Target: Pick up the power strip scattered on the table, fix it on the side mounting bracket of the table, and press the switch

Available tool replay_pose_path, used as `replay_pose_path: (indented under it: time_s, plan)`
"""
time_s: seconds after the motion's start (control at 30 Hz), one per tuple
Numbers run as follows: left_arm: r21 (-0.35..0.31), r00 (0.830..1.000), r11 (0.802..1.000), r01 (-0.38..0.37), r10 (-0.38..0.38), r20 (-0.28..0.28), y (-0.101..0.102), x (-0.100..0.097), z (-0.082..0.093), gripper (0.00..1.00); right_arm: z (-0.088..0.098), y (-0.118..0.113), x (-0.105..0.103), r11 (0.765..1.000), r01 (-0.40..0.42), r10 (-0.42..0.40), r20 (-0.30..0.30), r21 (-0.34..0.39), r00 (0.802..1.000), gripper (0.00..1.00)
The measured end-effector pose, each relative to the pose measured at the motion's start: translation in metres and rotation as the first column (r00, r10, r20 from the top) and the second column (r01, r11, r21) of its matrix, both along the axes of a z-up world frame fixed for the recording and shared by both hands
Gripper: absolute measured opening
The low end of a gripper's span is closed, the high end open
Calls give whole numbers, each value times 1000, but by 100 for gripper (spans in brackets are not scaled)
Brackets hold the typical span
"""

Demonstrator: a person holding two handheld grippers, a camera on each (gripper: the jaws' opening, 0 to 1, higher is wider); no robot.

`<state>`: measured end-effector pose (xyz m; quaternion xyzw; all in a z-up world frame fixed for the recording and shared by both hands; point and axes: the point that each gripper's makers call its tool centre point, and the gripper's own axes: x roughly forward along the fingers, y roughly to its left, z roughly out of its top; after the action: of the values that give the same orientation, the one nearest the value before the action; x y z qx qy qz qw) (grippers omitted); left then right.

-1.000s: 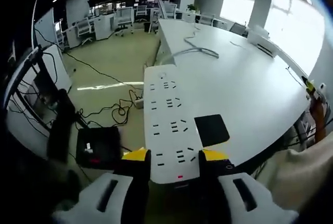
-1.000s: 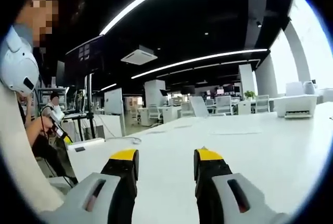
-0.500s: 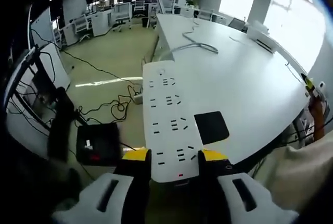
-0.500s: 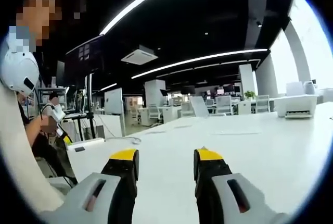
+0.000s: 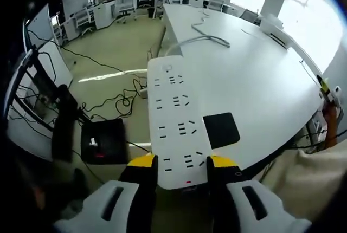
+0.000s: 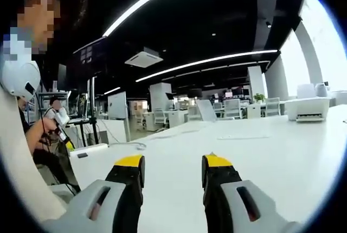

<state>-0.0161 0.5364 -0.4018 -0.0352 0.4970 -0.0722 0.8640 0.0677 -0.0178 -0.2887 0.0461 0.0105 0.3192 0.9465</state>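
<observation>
My left gripper (image 5: 181,162) is shut on the near end of a long white power strip (image 5: 176,119), which reaches away from me along the edge of the white table (image 5: 260,81). A small red mark shows on the strip between the jaws. Its white cable (image 5: 203,39) trails across the far tabletop. In the right gripper view the strip (image 6: 89,149) shows small at the left, by a person's hand. My right gripper (image 6: 173,162) hangs open over the table (image 6: 271,157) with nothing between its jaws.
A black flat pad (image 5: 221,130) lies on the table beside the strip. Below, on the floor, stand a black box (image 5: 103,146) with a red light and loose cables (image 5: 116,105). A dark rack (image 5: 24,89) rises at the left. A white printer (image 6: 312,108) sits far right.
The left gripper view has shifted a little, showing more of the floor and table; the strip stays held in the jaws. The right gripper has not moved.
</observation>
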Motion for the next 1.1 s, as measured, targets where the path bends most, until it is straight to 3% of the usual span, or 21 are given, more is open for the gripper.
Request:
replay_pose_path:
  time_s: [0.3, 1.1]
  plan:
    - [3, 998, 1000, 9, -9, -61, 0, 0, -1, 41, -1, 2, 1, 1000, 0, 0, -4, 3, 1000, 38]
    - [14, 993, 1000, 24, -22, -120, -2, -1, -1, 41, 1, 16, 20, 999, -51, 51, -10, -13, 999, 38]
